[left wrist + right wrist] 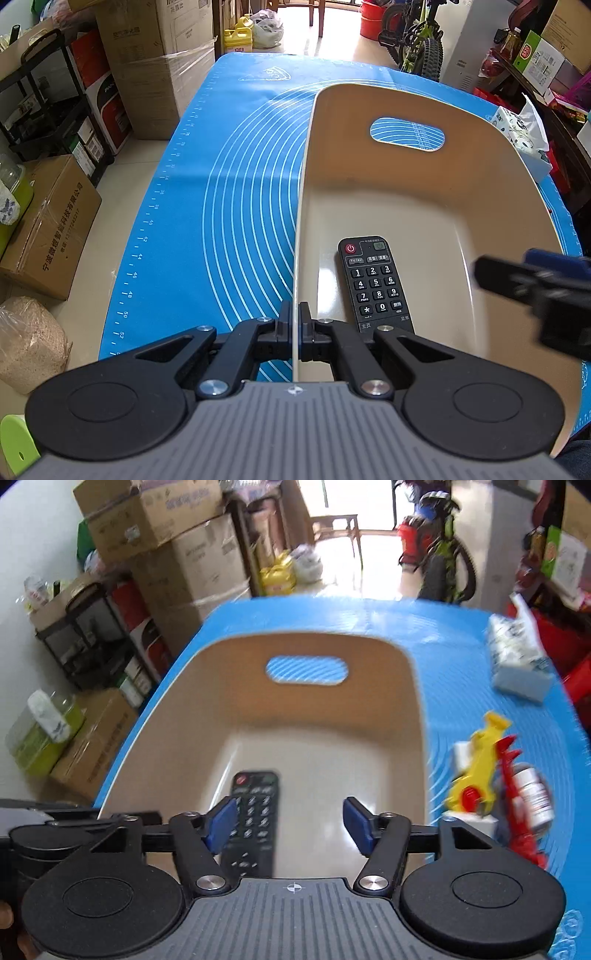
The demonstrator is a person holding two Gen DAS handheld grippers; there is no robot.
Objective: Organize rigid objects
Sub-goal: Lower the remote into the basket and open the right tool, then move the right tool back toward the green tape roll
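A beige plastic bin [480, 206] with a handle cut-out stands on the blue mat [240, 206]. A black remote control [375, 284] lies flat on its floor. My left gripper [294, 325] is shut on the bin's left wall near the front. My right gripper [290, 825] is open and empty above the bin [417, 686], over the remote [255, 819]; it shows blurred at the right of the left wrist view [535, 291]. On the mat right of the bin lie a yellow toy [476, 768], a red toothed toy [517, 808] and a small bottle [535, 794].
A tissue pack [517, 664] lies at the mat's far right. Cardboard boxes [159, 62], a black rack [55, 110] and a bicycle [421, 40] stand around the table on the floor.
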